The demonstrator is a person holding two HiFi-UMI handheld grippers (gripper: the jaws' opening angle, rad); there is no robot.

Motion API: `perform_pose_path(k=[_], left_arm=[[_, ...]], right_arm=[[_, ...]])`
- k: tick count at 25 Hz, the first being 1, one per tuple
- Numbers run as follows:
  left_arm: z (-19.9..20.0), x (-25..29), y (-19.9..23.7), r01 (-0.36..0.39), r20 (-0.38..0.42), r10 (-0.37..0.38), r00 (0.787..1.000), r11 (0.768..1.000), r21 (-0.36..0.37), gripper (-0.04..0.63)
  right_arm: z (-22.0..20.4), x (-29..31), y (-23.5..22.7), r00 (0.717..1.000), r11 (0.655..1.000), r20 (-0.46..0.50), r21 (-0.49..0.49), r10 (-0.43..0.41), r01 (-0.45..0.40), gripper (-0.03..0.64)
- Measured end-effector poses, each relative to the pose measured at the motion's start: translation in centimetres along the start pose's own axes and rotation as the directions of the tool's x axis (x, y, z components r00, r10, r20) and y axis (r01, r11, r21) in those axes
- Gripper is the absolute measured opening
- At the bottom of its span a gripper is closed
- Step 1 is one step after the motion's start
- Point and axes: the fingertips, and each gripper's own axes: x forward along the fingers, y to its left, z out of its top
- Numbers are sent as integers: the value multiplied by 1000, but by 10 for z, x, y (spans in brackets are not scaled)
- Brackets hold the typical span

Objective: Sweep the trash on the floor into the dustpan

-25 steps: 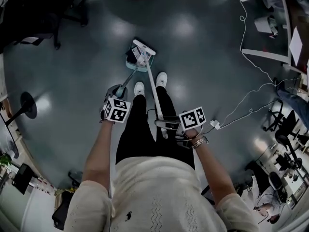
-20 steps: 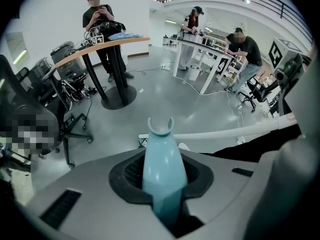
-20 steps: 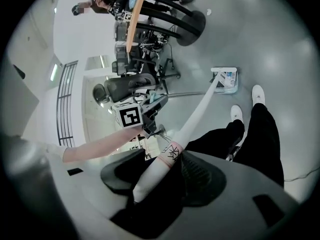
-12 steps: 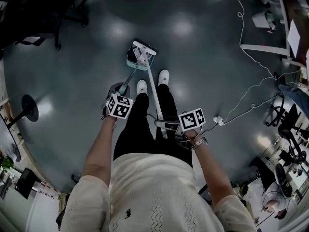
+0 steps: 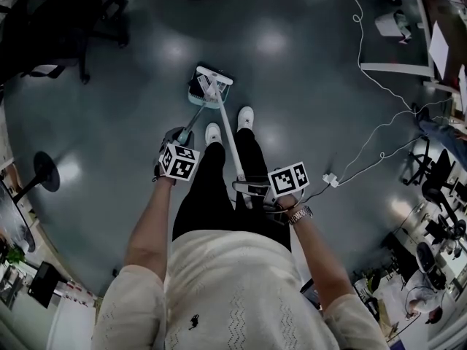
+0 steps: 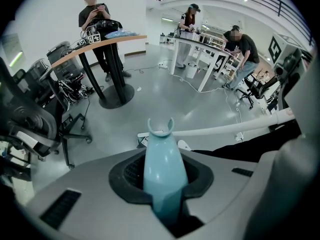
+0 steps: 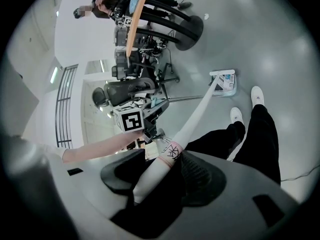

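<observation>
In the head view a pale teal dustpan point(image 5: 201, 92) sits on the grey floor ahead of the person's white shoes. My left gripper point(image 5: 175, 146) is shut on the dustpan's teal handle point(image 6: 162, 171). A white broom handle point(image 5: 229, 133) slants from my right gripper point(image 5: 257, 188), which is shut on it, down to the broom head point(image 5: 213, 82) lying over the dustpan's mouth. In the right gripper view the white handle point(image 7: 165, 161) lies between the dark pads, and the broom head and dustpan point(image 7: 223, 80) show far off. Any trash in the pan is too small to make out.
White cables point(image 5: 376, 133) trail across the floor at the right toward a white table point(image 5: 394, 28). Office chairs point(image 5: 87, 20) stand at the upper left and a round stand base point(image 5: 45, 172) at the left. People stand at tables point(image 6: 115, 39) in the background.
The broom head and dustpan sit slightly farther up and left in the head view than before. Both grippers hold as before, nearly still.
</observation>
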Motion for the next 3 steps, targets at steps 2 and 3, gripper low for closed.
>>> perform_pose_path(k=[2,3], left_arm=[[2,1,1,-2,-2,2,1000,1000,9,92],[2,1,1,-3,-3,3,1000,1000,13,92]], right_arm=[[2,-1,0,1000,1000,-1,-1,0,0,221],[3,-1,0,1000,1000,-1,-1,0,0,221]])
